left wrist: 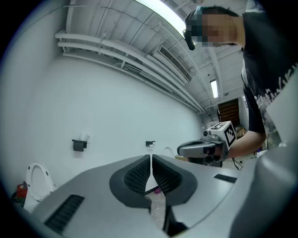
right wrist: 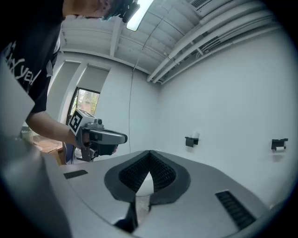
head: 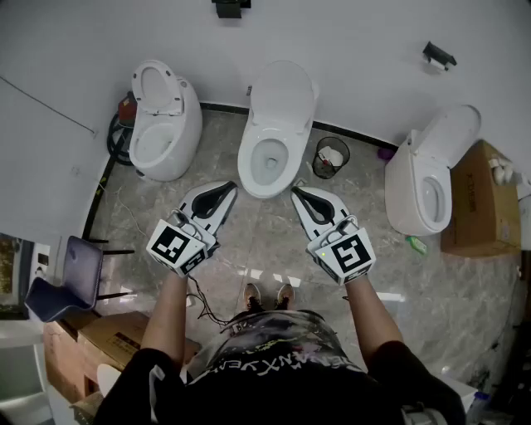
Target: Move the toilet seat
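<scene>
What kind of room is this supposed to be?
Probably a toilet test room or showroom rather than a working bathroom: three toilets stand unpartitioned along one wall, with a cardboard box beside the right one.

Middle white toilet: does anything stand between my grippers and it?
Nothing visible does. The left gripper and right gripper hang just short of the middle white toilet; the black mesh waste bin stands aside, at its right.

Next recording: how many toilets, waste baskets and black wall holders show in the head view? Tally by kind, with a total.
Toilets: 3
Wire waste baskets: 1
Black wall holders: 2
Total: 6
</scene>
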Demonstrator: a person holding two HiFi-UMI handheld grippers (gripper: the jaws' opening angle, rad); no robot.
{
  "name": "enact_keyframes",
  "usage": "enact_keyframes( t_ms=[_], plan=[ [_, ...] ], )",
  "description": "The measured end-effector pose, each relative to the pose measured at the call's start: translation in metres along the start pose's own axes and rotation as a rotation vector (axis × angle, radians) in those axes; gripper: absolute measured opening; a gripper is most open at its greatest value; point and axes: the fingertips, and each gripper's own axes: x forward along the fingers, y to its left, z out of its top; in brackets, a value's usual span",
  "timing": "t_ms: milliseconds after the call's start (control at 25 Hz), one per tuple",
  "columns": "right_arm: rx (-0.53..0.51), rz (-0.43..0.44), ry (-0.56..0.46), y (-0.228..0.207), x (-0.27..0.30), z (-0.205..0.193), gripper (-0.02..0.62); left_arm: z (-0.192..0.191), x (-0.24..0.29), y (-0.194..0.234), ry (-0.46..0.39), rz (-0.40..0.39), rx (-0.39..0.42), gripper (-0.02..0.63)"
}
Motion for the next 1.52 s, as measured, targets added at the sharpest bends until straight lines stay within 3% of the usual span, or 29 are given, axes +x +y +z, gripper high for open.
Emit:
enact_keyframes(
  t_ms=[720,1160,1520],
  plan=[
    [0.022,-0.008,0.0,-0.0005,0.003,-0.0003,0.002,-0.0017,0.0005,0.0022,0.002,-0.014,0.004,0.034],
    [0.06,-0.027,0.059,0.002,-0.0003,-0.0026,0.003,-0.0032,0.0031,0.0007,0.008,-0.028,0.003,0.034],
    [0.039,-0.011,0.021,0.0015,0.006,-0.0064,0.005,-0.0073,0.0034,0.0047,0.016,-0.024,-0.004,0.035]
  ],
)
